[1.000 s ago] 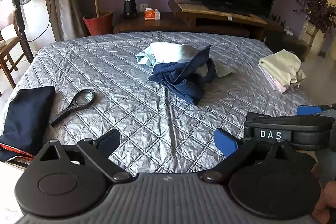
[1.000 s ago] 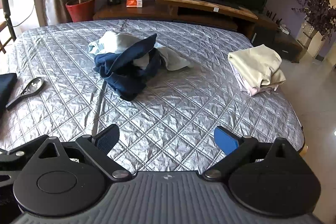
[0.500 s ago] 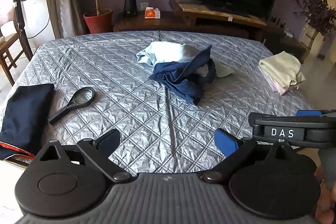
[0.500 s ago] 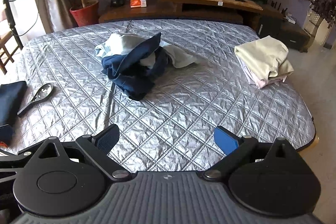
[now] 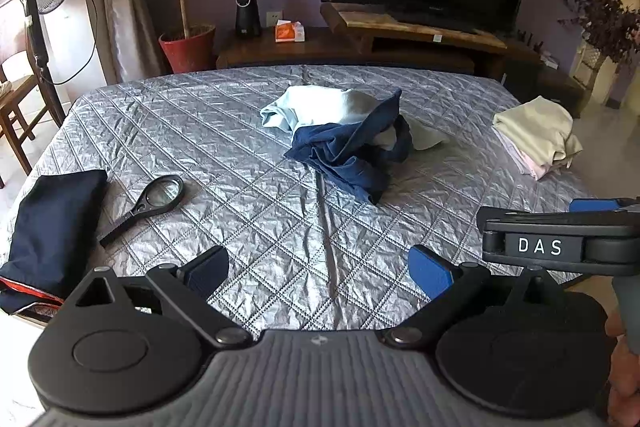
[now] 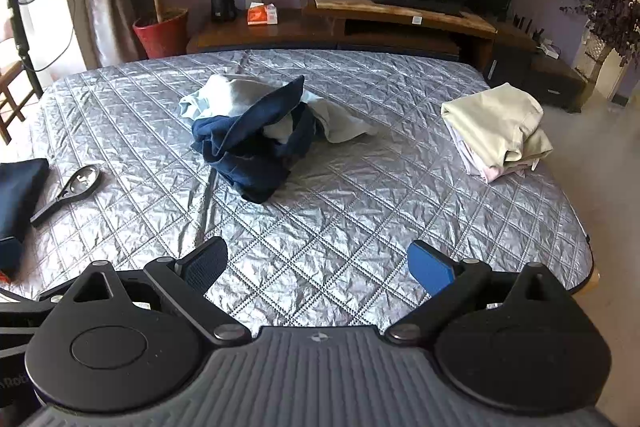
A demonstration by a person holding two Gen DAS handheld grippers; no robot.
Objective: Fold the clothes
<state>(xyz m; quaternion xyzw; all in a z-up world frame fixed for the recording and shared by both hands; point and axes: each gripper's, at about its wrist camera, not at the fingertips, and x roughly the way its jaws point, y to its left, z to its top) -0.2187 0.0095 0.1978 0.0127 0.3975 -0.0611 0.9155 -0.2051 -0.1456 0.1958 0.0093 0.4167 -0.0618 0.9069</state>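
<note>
A crumpled navy garment (image 6: 256, 151) is heaped over a pale blue one (image 6: 224, 99) mid-bed on the silver quilt (image 6: 360, 211); folded cream clothes (image 6: 496, 127) are stacked at its right edge. Left gripper (image 5: 318, 273) and right gripper (image 6: 318, 267) are held wide apart, empty, above the near edge

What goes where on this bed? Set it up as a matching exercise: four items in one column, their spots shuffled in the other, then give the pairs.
Items:
1. magnifying glass
2. navy garment
3. cream folded stack
4. dark folded cloth

Places:
A. right edge of the bed
B. middle, tangled with a pale garment
C. left edge of the bed
D. just right of the dark folded cloth

Pairs: 1-D, 2-B, 3-A, 4-C
</note>
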